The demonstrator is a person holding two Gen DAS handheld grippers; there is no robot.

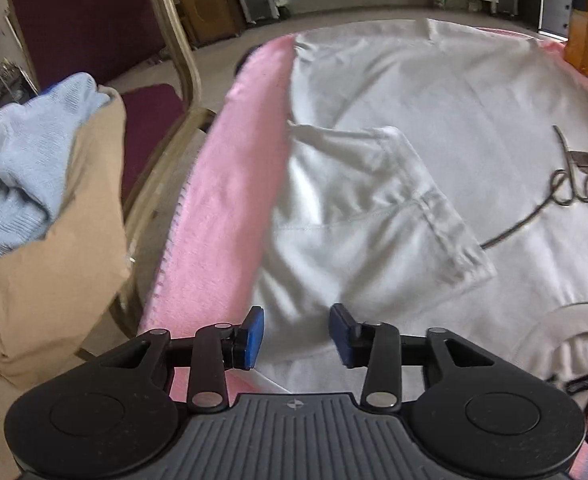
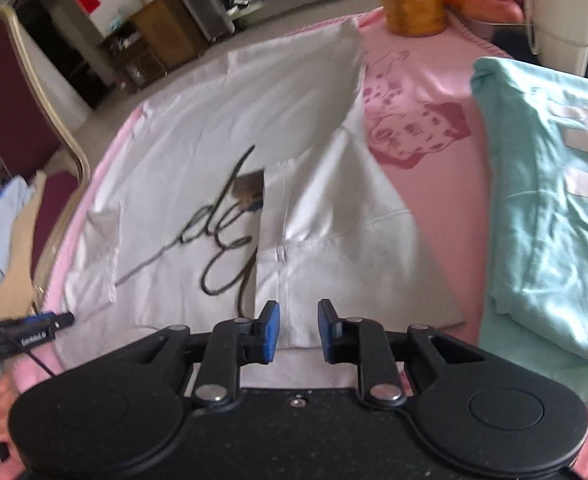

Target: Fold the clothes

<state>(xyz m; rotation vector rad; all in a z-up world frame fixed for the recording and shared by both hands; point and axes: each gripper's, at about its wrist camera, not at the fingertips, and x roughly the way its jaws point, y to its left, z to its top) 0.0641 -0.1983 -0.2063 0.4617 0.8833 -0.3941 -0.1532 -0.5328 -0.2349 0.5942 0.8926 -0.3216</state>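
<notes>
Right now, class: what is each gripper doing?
Left gripper: open, holding nothing, above the white T-shirt.
Right gripper: open, empty.

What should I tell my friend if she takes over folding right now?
Left gripper: open, holding nothing, above the near edge of the white T-shirt.
Right gripper: open, holding nothing, over the shirt's folded-in right side.
The shirt lies front up on the pink cloth; both sleeves are folded in.
A folded mint garment lies to the right.
More clothes wait on the chair.
Left: finish folding the shirt.
</notes>
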